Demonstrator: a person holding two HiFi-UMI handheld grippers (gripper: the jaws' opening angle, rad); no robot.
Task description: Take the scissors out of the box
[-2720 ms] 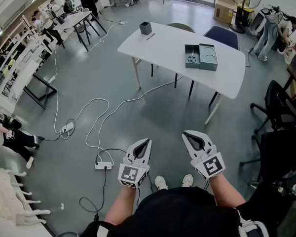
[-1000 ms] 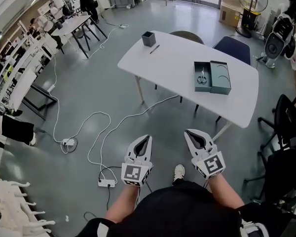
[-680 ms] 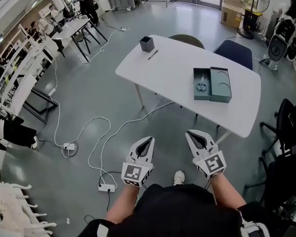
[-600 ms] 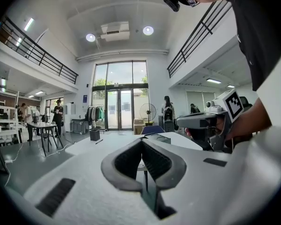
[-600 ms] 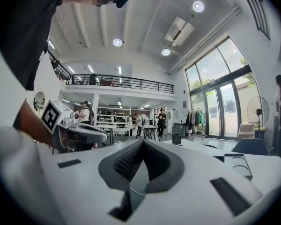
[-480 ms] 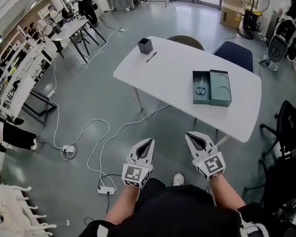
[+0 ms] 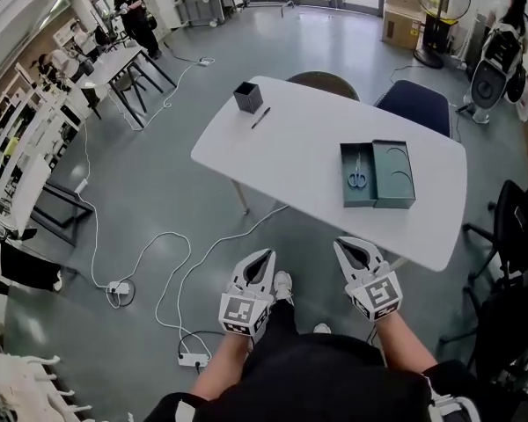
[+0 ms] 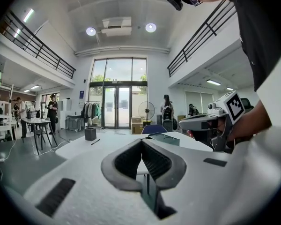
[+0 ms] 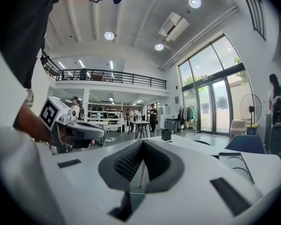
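Lying in the box (image 7: 394, 192), scissors (image 7: 358, 172) show only in head view.

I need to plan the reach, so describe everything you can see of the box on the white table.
The box is dark teal and looks like stiff card. It lies open and flat as two shallow rectangular halves joined side by side, toward the right end of the white table. The left half holds the scissors, which have blue handles and lie flat with the handles toward the person. The right half shows only a thin curved outline. Nothing else touches the box.
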